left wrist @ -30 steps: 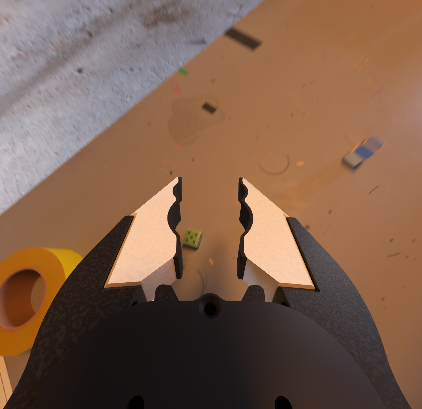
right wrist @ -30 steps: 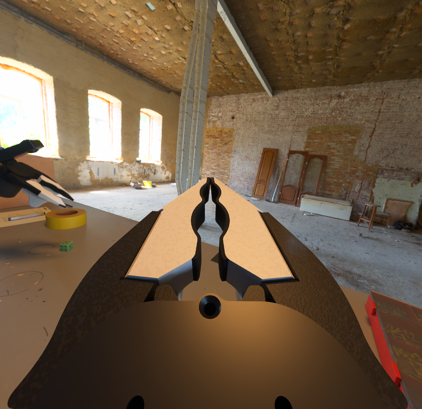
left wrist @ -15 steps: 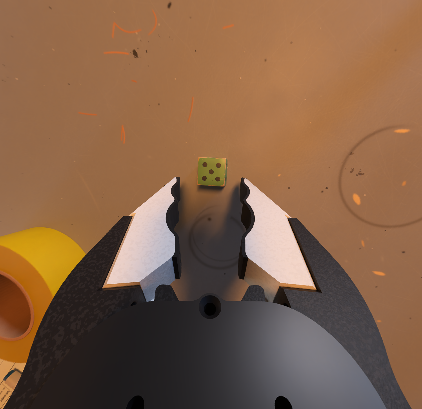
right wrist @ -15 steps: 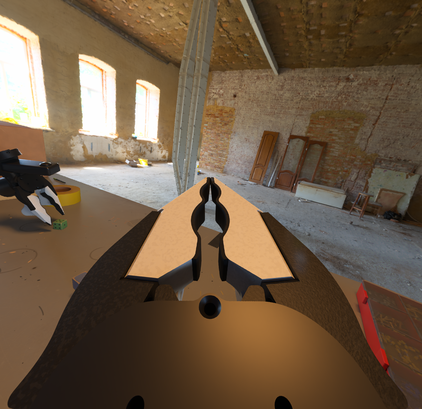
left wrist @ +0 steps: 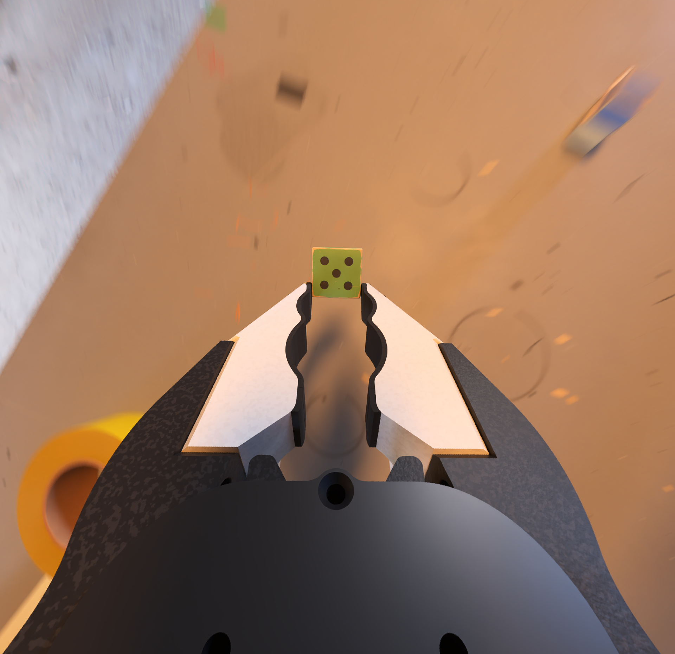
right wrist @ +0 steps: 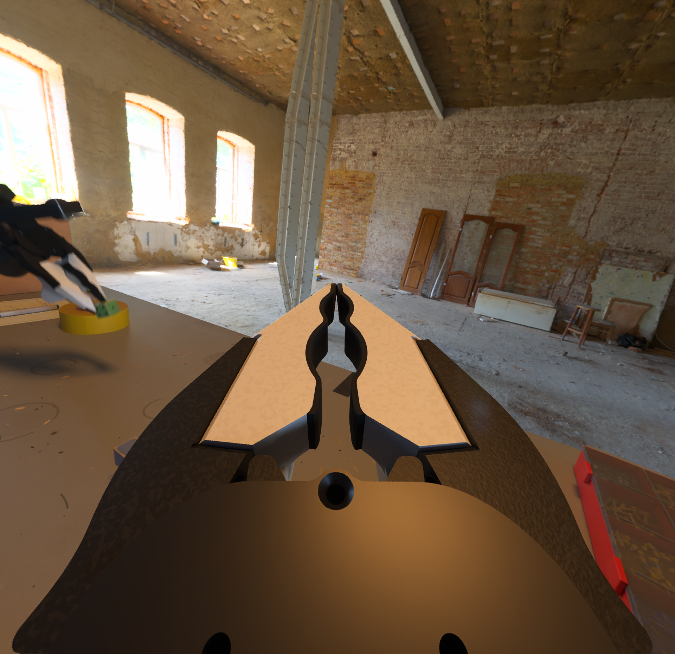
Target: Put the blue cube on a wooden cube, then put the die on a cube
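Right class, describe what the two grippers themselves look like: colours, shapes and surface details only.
The left gripper has a black, speckled, dome-shaped body with a round hole at its centre. Its two fingers are pale flat wedges tapering to points, lined with wavy black inner pads. The right gripper has the same build, but looks browner, its fingers tan. No cables or markings show.

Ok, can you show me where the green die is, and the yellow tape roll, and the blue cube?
die (left wrist: 336, 273): left wrist view, middle dot of its five-dot face.
yellow tape roll (right wrist: 94, 322): right wrist view, its outer side wall.
blue cube (left wrist: 617, 112): left wrist view, its blurred blue face.
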Available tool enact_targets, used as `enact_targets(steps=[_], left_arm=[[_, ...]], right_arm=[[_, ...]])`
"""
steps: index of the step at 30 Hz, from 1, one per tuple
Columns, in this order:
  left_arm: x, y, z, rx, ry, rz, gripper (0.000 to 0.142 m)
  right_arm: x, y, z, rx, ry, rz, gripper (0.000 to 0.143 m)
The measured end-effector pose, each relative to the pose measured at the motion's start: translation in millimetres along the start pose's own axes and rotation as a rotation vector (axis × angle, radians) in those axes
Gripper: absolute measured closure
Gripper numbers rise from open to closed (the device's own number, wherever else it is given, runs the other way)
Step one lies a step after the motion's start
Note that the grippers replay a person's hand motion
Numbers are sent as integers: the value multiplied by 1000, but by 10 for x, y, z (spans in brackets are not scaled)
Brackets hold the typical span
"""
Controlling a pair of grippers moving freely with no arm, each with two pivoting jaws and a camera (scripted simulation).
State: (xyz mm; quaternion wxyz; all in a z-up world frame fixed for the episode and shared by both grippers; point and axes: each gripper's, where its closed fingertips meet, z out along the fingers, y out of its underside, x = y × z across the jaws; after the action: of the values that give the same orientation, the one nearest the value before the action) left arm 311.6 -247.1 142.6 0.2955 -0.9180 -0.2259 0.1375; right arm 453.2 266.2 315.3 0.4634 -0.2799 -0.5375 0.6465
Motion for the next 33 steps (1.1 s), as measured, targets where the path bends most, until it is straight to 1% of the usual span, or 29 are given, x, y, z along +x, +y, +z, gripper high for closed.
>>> enact_targets(steps=[2, 3, 5, 7, 9, 12, 15, 18, 20, 24, 33], left_arm=[[342, -633, -291, 156, 50, 59, 116], [580, -888, -353, 182, 85, 109, 116], [1138, -1272, -288, 169, 152, 239, 116], [1725, -1469, -25, 140, 256, 338, 116], [2190, -1511, 356, 90, 339, 417, 116], [2525, -1438, 903, -4, 359, 533, 116], [2627, -1373, 1255, -81, 396, 527, 116], [2633, -1334, 1414, -113, 409, 520, 116], [2645, -1302, 1459, -132, 433, 509, 116], [2625, -1221, 1533, -179, 419, 533, 116], [2565, -1140, 1607, -216, 411, 522, 116]], right_arm=[[-11, 1, 20, 0, -5, 0, 143], [-21, 9, 34, -3, -8, -2, 143], [-49, 39, 64, -16, -17, -7, 143], [-87, 52, 86, -23, -31, -6, 143], [-126, 38, 95, -13, -45, 2, 143], [-170, 7, 88, -3, -57, 4, 143], [-176, -29, 63, 5, -57, -4, 143], [-156, -77, 25, 27, -56, 5, 143], [-131, -103, -3, 42, -54, 16, 143], [-82, -141, -51, 65, -47, 31, 143], [-75, -170, -60, 79, -55, 37, 143]])
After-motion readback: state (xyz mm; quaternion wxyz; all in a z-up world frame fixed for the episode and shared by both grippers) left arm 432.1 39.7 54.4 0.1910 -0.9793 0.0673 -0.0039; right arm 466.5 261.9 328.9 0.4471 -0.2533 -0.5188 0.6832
